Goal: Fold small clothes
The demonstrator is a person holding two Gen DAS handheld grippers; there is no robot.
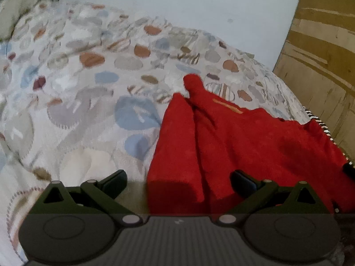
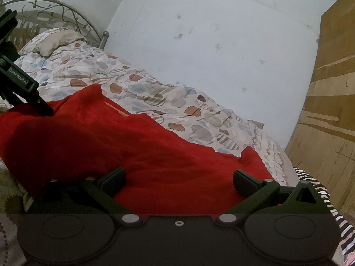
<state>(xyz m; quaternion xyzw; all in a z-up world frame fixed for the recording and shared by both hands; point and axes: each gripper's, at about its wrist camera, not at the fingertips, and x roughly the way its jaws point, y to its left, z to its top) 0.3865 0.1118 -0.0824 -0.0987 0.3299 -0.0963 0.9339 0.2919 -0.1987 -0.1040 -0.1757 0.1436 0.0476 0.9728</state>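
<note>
A red fleece garment [image 1: 233,141] lies on the patterned bedspread [image 1: 88,84], partly folded, with a sleeve pointing away from me. My left gripper [image 1: 178,182] is open, its jaws wide apart over the garment's near left edge. In the right wrist view the same red garment [image 2: 144,150] fills the lower middle. My right gripper [image 2: 178,180] is open, jaws wide apart above the garment's near edge. The left gripper [image 2: 45,109] shows at the far left there, its tip down at the garment's left part.
A pillow [image 2: 60,38] and a metal headboard [image 2: 55,8] stand at the bed's far end. A pale wall [image 2: 210,55] runs along the bed. A wooden wardrobe [image 2: 330,99] stands at the right. A striped cloth [image 2: 328,201] lies at the bed's near right edge.
</note>
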